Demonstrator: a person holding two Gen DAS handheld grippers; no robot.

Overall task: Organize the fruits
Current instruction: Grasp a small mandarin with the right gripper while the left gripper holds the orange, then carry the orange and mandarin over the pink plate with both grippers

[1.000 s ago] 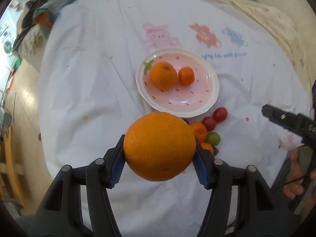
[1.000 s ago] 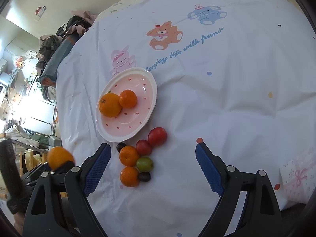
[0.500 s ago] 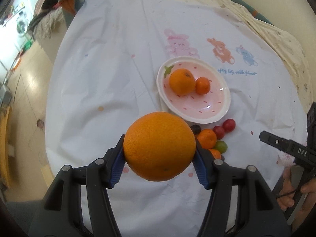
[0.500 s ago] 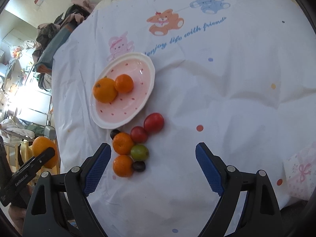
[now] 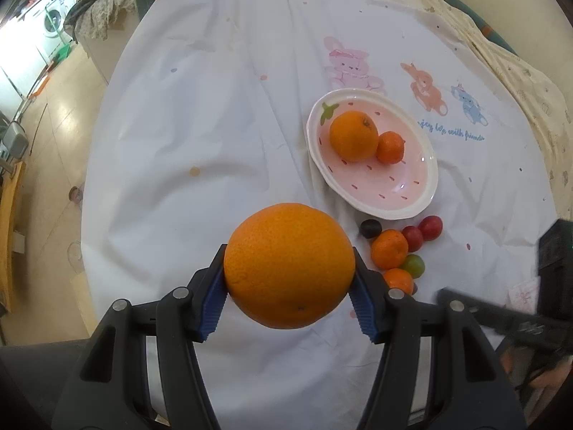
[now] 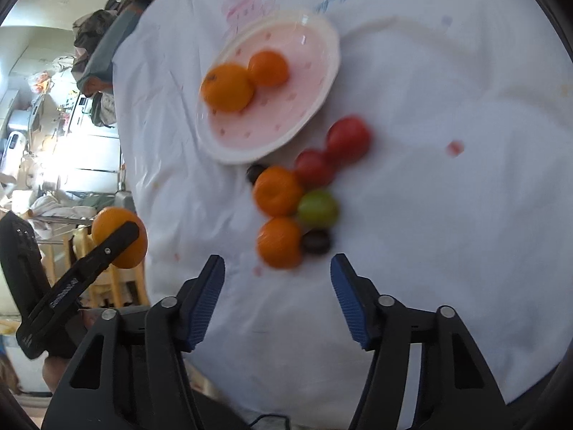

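White cloth [image 5: 215, 125] covers the worktop. Left claw [image 5: 289, 286] grips an orange [image 5: 289, 265]. Only the right view shows the right claw [image 6: 277, 301] closing, nothing between its jaws.

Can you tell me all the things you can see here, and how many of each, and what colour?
plate: 1, pink with white rim, on the tablecloth
oranges on plate: 2, orange, touching
loose oranges: 2, orange, beside plate
cherry tomatoes: 2 red, 1 green, 2 dark, same cluster
big orange: 1, orange, held off the cloth
tablecloth: 1, white, cartoon animals
left gripper: black, blue pads, shut on big orange
right gripper: black, blue pads, closing, nothing between
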